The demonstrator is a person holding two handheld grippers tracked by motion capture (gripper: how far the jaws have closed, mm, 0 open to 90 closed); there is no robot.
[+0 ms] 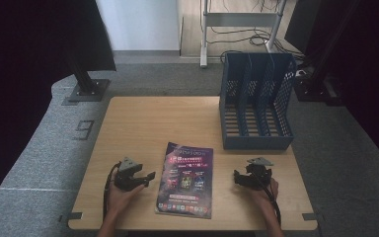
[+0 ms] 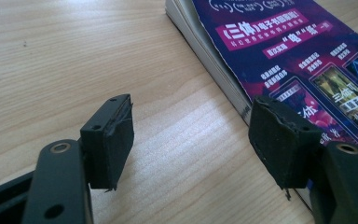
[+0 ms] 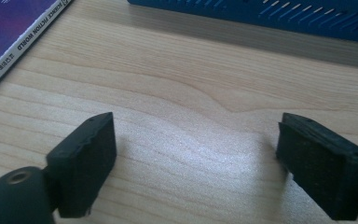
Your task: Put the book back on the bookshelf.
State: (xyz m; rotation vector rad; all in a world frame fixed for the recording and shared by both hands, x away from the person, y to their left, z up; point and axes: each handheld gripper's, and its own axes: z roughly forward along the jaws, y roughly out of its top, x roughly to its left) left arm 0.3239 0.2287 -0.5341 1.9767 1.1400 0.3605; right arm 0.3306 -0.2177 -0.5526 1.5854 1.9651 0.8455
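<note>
- Magazine [image 1: 186, 180]: I see a purple-magenta cover, white lettering, small picture panels, a row of coloured icons at its near edge; white spine strip.
- File rack [image 1: 256, 103]: dark blue, perforated side walls, slotted floor.
- Table [image 1: 143, 123]: light wood grain.
- Left hand-held gripper [image 1: 145, 178] and right hand-held gripper [image 1: 237, 177]: black, with grey top plates.
- Floor [image 1: 39, 148]: grey carpet.

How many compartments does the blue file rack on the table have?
3, side by side in the blue file rack at the table's far right: left, middle, right.
</note>
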